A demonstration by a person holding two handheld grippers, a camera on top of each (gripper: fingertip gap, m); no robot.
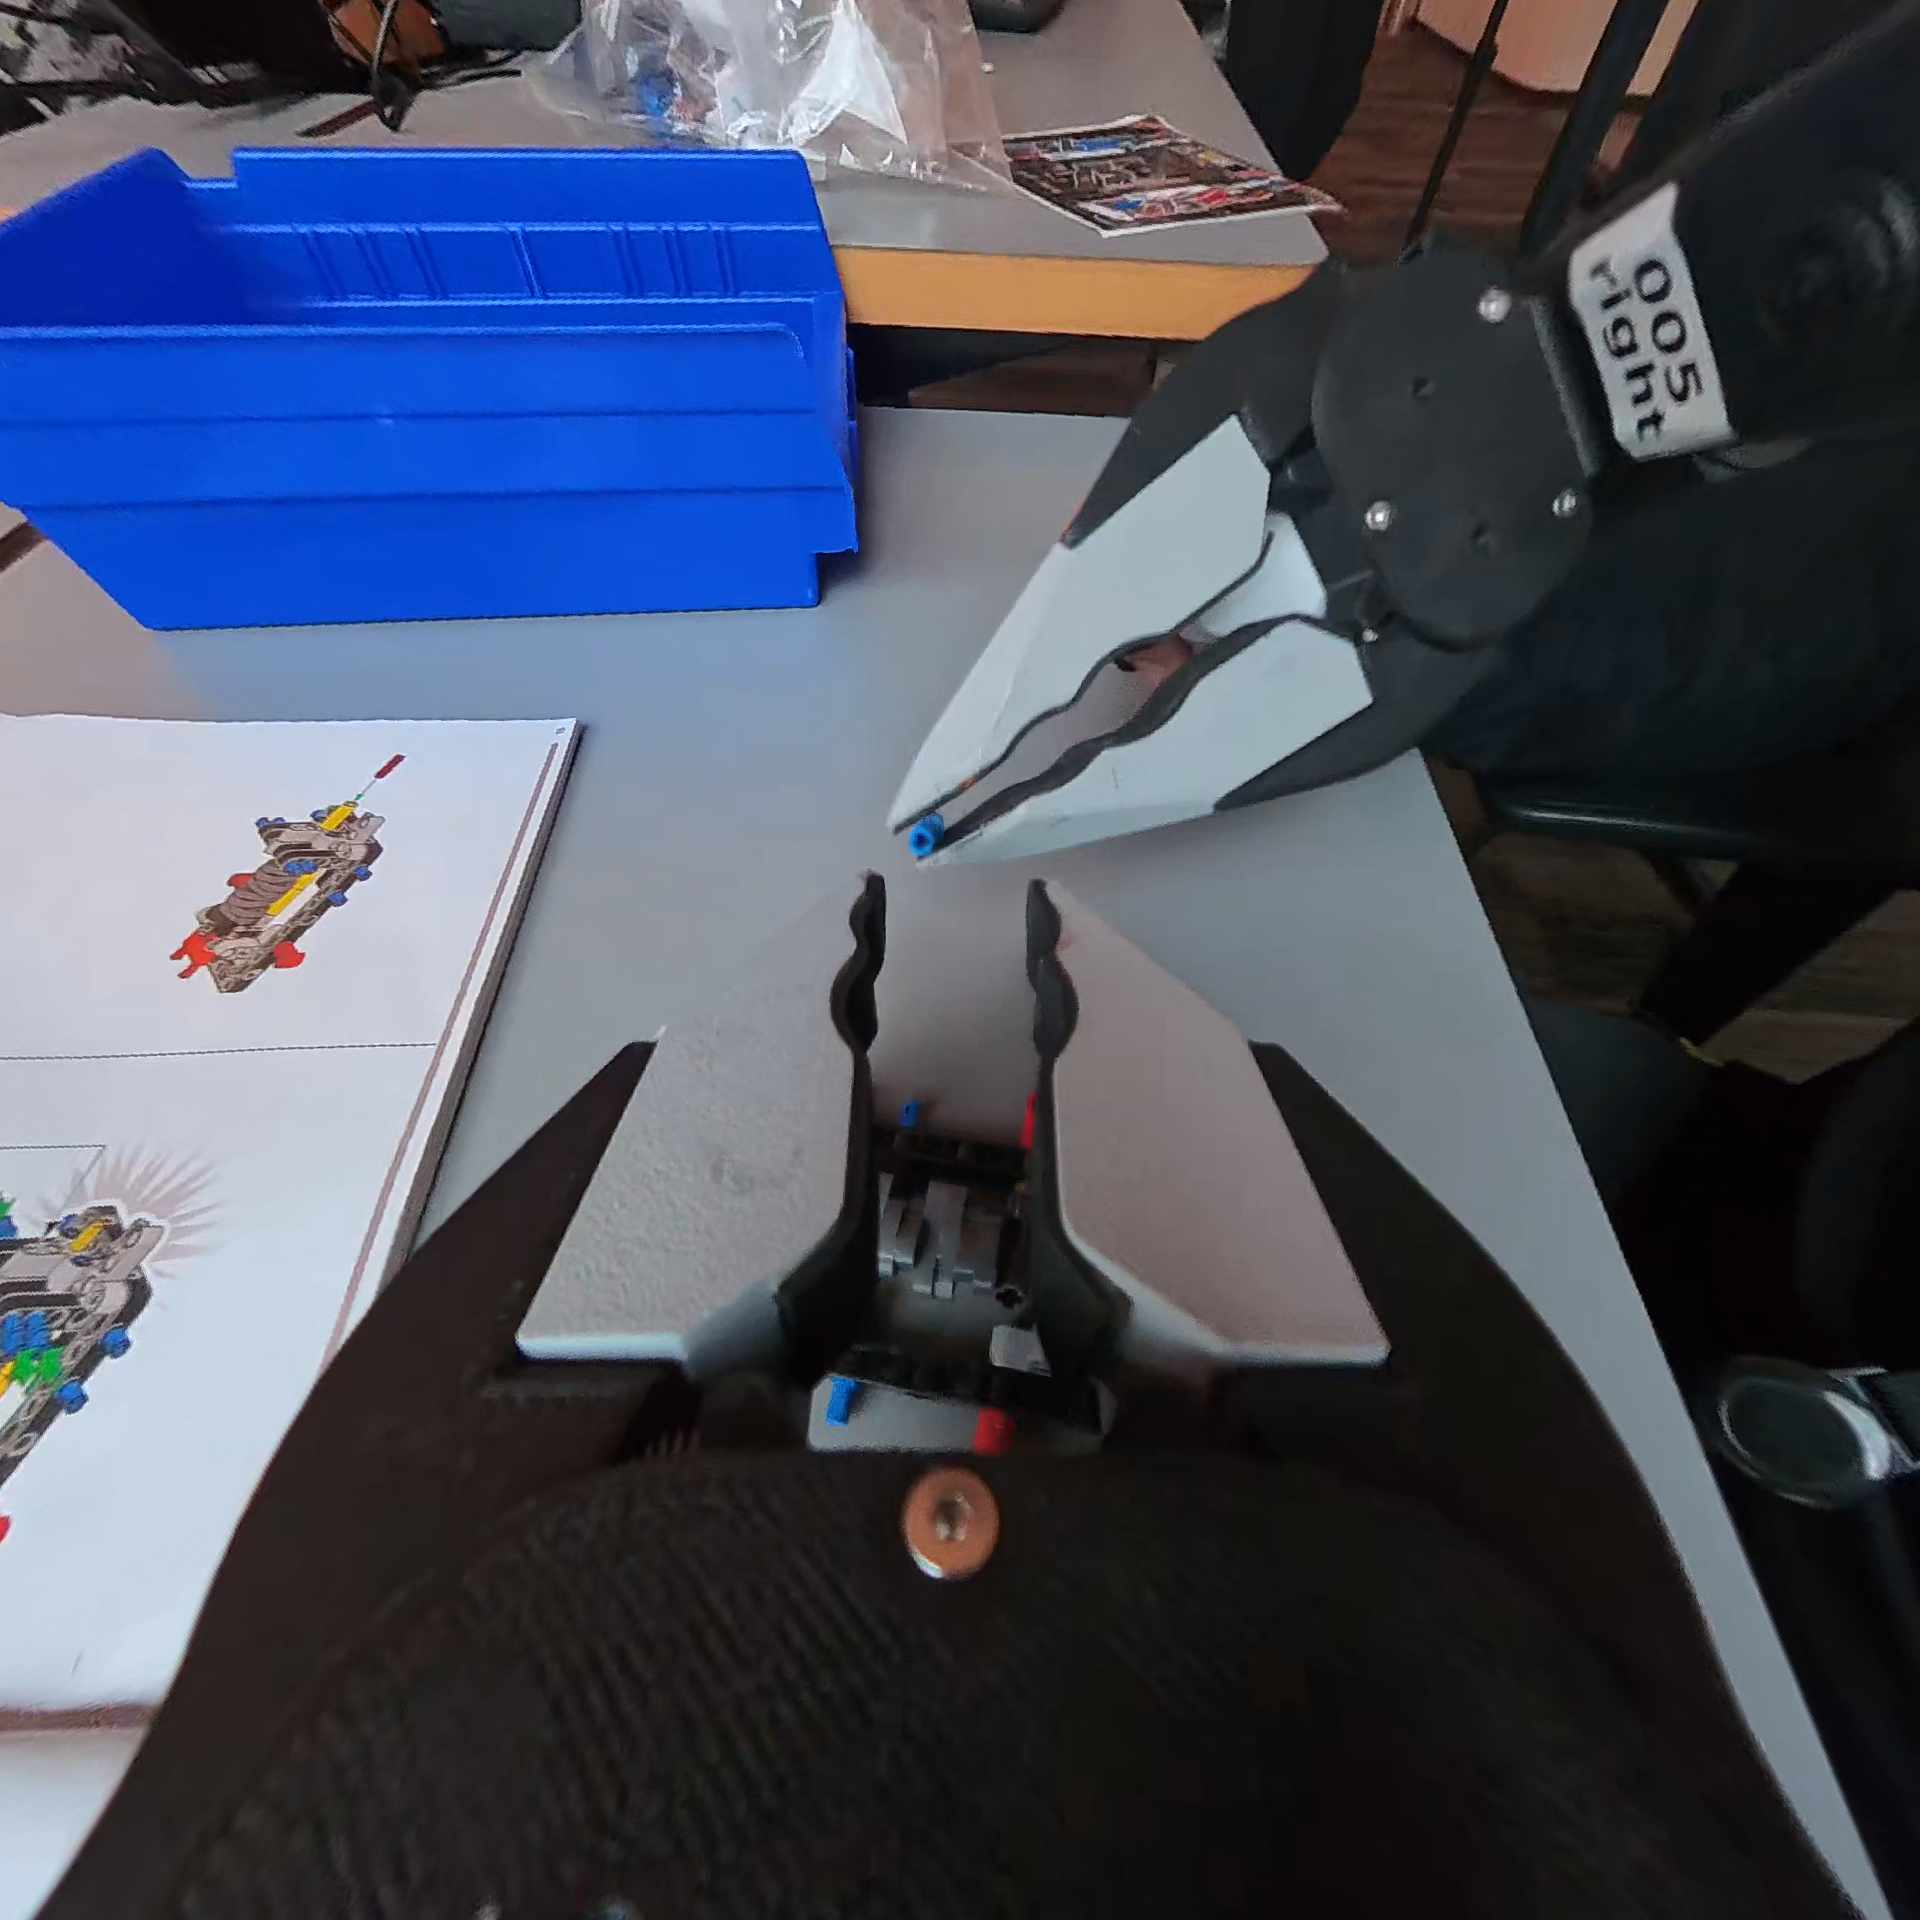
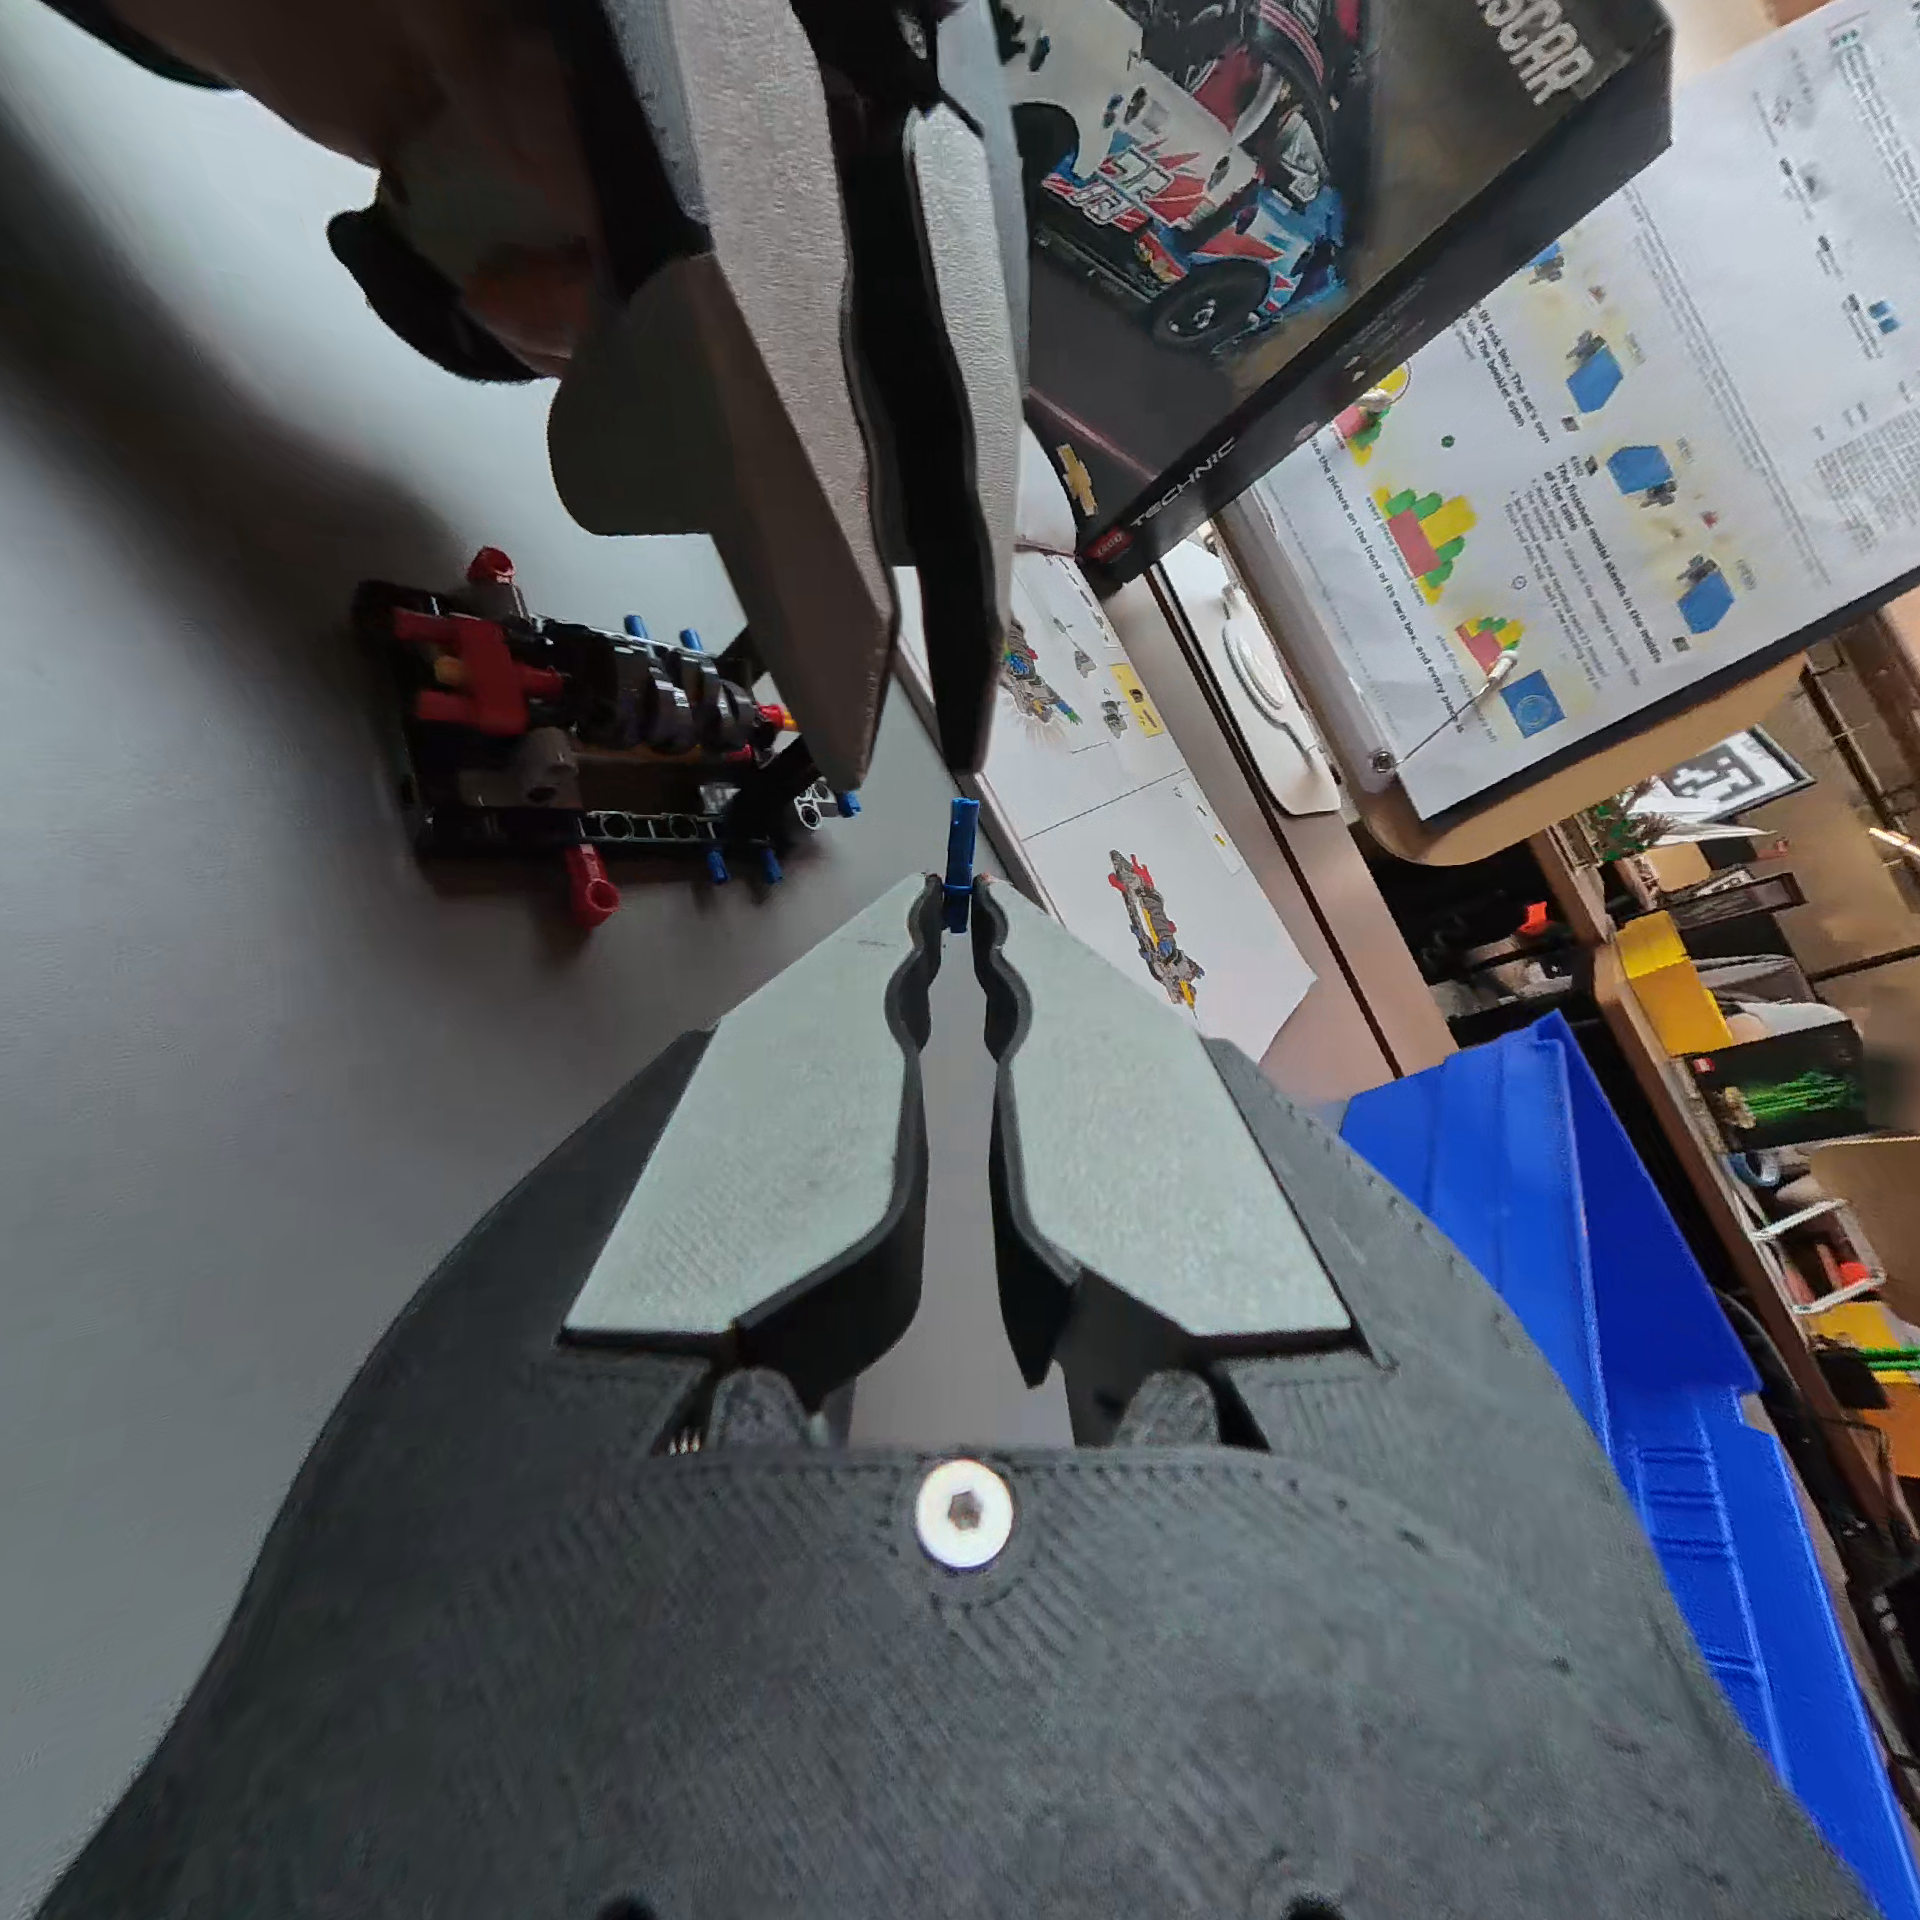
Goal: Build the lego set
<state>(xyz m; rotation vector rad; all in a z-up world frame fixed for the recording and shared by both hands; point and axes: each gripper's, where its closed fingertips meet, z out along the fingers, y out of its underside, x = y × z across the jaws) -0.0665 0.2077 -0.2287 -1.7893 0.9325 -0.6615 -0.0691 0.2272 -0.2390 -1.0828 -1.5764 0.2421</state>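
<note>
The partly built lego assembly [image 2: 582, 717], black and grey with red and blue pins, lies on the grey table [image 2: 208, 1039]. My left gripper [image 1: 956, 894] is open and empty. The assembly [image 1: 951, 1236] shows through the gap between its fingers, low near their base. In the right wrist view the left gripper [image 2: 920, 769] hangs over the assembly's near end. My right gripper [image 2: 958, 894] is shut on a small blue pin [image 2: 961, 857] that sticks out past its tips. In the left wrist view the right gripper [image 1: 930, 826] and pin [image 1: 923, 836] sit just beyond my left fingertips.
An open instruction booklet [image 1: 260, 1039] lies at the left. A blue bin [image 1: 416, 416] stands behind it. Clear bags of parts [image 1: 758, 73] and a printed sheet [image 1: 1153, 171] lie on the far table. The set's box [image 2: 1299, 208] and a laminated sheet [image 2: 1662, 416] are beyond. The table edge [image 1: 1507, 987] runs at the right. Only a small space, under 4 cm, lies between the two pairs of fingers.
</note>
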